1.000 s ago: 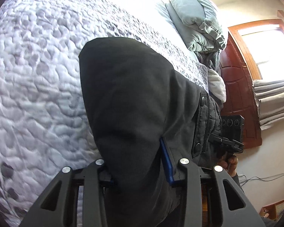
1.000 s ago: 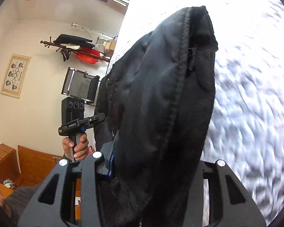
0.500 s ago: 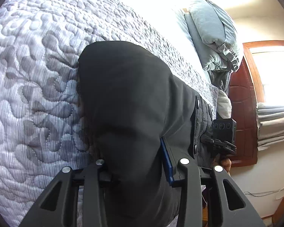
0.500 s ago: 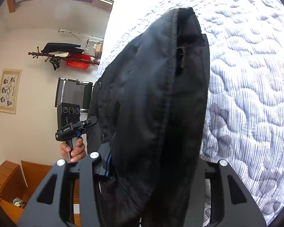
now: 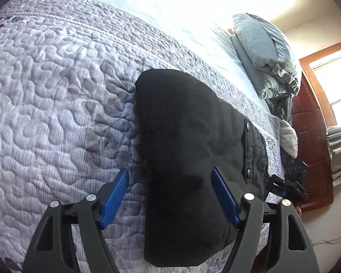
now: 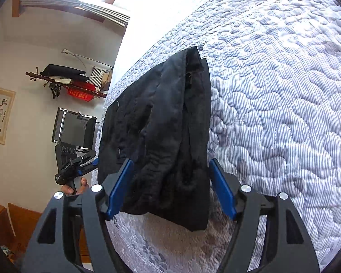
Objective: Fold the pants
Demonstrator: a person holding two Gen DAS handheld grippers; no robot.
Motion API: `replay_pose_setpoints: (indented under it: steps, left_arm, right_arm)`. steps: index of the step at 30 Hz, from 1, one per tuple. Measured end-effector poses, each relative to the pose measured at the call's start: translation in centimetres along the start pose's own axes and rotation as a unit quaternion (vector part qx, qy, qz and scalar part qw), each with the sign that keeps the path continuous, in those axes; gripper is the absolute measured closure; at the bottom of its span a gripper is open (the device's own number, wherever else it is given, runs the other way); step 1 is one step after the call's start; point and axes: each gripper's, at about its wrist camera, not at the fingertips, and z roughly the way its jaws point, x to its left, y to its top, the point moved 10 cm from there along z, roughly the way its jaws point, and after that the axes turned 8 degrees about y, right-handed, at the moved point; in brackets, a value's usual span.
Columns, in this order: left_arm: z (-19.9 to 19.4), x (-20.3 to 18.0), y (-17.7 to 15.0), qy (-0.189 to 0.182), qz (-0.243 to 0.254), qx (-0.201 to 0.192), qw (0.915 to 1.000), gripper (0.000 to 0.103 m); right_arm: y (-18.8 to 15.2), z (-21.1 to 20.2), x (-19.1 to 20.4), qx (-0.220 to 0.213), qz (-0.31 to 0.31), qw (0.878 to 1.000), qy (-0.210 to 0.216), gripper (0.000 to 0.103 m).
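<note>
The black pants (image 5: 184,150) lie folded in a thick bundle on the quilted bedspread (image 5: 52,104), near the bed's edge. My left gripper (image 5: 170,177) is open, its blue pads on either side of the bundle's near end without pinching it. In the right wrist view the pants (image 6: 161,136) show a seam and a small zipper. My right gripper (image 6: 170,168) is open too, its pads straddling the other end of the bundle. Each gripper shows in the other's view, the right one (image 5: 293,182) and the left one (image 6: 75,166), held at the bed's side.
Grey pillows and folded bedding (image 5: 261,54) sit at the head of the bed. A dark wooden door (image 5: 311,150) and a window are beyond. A wall rack with clothes (image 6: 66,79), a framed picture (image 6: 0,113) and a folded chair (image 6: 72,129) stand by the far wall.
Both grippers have opened and let go of the pants, which they held lifted a second ago. The bundle now rests on the bedspread.
</note>
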Motion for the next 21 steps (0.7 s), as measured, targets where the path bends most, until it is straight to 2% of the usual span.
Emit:
replay_pose_setpoints:
  steps: [2, 8, 14, 15, 16, 18, 21]
  left_arm:
    - [0.9, 0.3, -0.3, 0.005, -0.009, 0.009, 0.9999, 0.030]
    - [2.9, 0.7, -1.1, 0.000, -0.023, 0.021, 0.9995, 0.035]
    - [2.3, 1.3, -1.2, -0.023, -0.046, 0.014, 0.9986, 0.035]
    - [1.7, 1.3, -1.2, -0.019, -0.044, 0.006, 0.9988, 0.032]
    - [1.0, 1.3, -1.1, -0.015, -0.042, -0.004, 0.9990, 0.024]
    - [-0.8, 1.3, -0.9, 0.002, -0.042, -0.031, 0.9987, 0.014]
    - [-4.0, 1.2, -1.1, 0.046, -0.028, -0.069, 0.9962, 0.012]
  right_arm:
    - [-0.1, 0.6, -0.6, 0.003, -0.001, 1.000, -0.022, 0.034]
    - [-0.4, 2.3, -1.9, 0.006, -0.003, 0.999, -0.045, 0.031]
    - [-0.2, 2.7, -0.4, -0.010, 0.021, 1.000, -0.011, 0.027]
    - [-0.4, 2.1, -0.2, -0.018, 0.025, 1.000, -0.005, 0.027]
    - [-0.5, 1.5, 0.3, -0.028, 0.027, 0.999, 0.000, 0.025]
    - [-0.8, 0.1, 1.5, -0.052, 0.027, 0.998, -0.002, 0.020]
    - [-1.6, -2.0, 2.8, -0.086, 0.027, 0.995, -0.035, 0.013]
